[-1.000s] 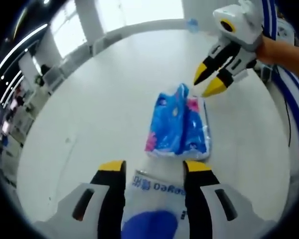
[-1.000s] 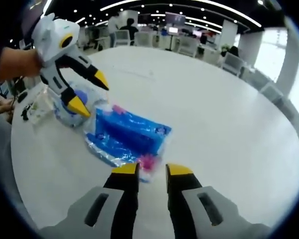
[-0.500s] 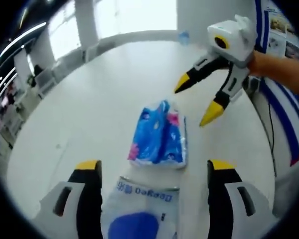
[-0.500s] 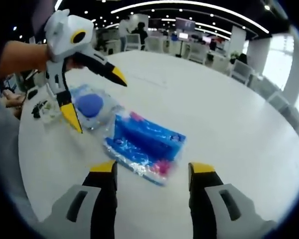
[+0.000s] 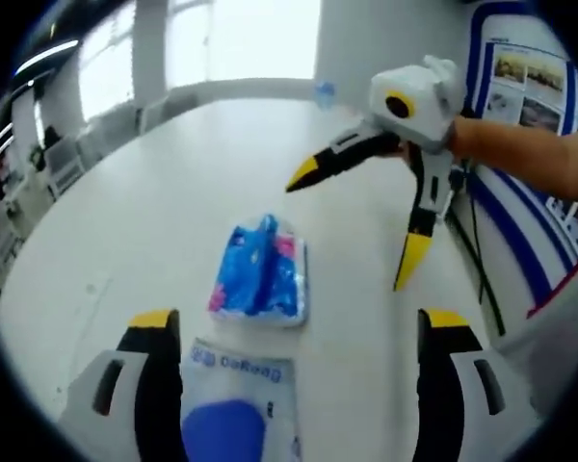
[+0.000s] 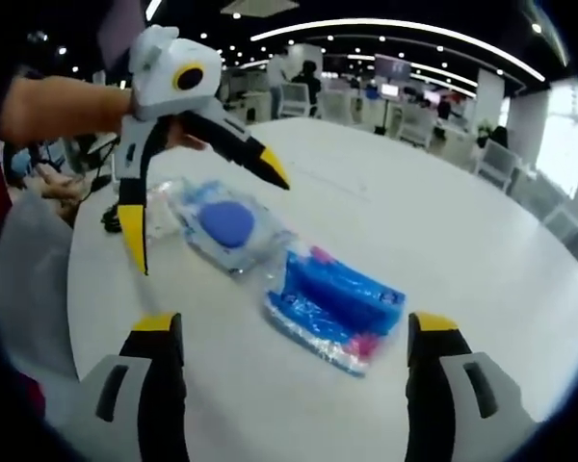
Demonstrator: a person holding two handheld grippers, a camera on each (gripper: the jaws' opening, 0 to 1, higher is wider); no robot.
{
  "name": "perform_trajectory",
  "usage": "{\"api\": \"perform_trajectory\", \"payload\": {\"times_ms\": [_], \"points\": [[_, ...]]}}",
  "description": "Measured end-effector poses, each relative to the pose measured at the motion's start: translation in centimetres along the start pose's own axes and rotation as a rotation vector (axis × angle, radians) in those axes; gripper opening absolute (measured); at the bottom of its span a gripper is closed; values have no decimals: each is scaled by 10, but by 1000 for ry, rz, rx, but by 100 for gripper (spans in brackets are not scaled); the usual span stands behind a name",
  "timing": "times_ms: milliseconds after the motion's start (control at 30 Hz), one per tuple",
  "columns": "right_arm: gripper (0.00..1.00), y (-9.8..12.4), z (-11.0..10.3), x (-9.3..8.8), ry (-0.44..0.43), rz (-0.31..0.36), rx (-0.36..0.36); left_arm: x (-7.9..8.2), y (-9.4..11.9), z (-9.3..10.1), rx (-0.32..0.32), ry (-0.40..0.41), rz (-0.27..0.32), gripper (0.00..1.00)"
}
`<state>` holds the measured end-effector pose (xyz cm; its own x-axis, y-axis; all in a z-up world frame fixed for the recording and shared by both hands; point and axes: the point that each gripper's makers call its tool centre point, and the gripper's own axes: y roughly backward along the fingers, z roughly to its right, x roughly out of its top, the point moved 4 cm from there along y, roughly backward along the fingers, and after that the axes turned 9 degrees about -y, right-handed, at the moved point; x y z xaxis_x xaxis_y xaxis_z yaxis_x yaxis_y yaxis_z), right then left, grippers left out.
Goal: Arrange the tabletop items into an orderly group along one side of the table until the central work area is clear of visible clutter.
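A blue and pink plastic pack lies on the white table. Beside it rests a clear packet with a blue round pad inside. My left gripper stands open, its jaws wide apart on either side of the clear packet and above it. In the right gripper view the left gripper hangs open over that packet. My right gripper is open too, jaws spread wide, lifted clear of the blue pack. In the left gripper view the right gripper floats open beyond the blue pack.
A small clear bag with dark bits lies at the table edge by the packet. A small bottle stands at the table's far edge. A cable runs along the right side. Chairs ring the far rim.
Both grippers have opened from nearly shut to wide apart and lifted away from the table. The blue pack and the clear packet look smaller as both cameras pulled back.
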<state>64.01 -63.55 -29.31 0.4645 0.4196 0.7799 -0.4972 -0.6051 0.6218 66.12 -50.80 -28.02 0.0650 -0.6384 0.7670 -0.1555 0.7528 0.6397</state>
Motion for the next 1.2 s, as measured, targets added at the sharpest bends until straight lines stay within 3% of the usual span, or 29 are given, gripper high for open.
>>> {"api": "perform_trajectory", "payload": {"times_ms": [400, 600, 1200], "points": [[98, 17, -28, 10, 35, 4, 24, 3, 36, 21, 24, 0, 54, 99], [98, 19, -45, 14, 64, -6, 38, -5, 57, 32, 45, 4, 70, 99], [97, 0, -123, 43, 173, -39, 128, -58, 153, 59, 173, 69, 115, 98]]}}
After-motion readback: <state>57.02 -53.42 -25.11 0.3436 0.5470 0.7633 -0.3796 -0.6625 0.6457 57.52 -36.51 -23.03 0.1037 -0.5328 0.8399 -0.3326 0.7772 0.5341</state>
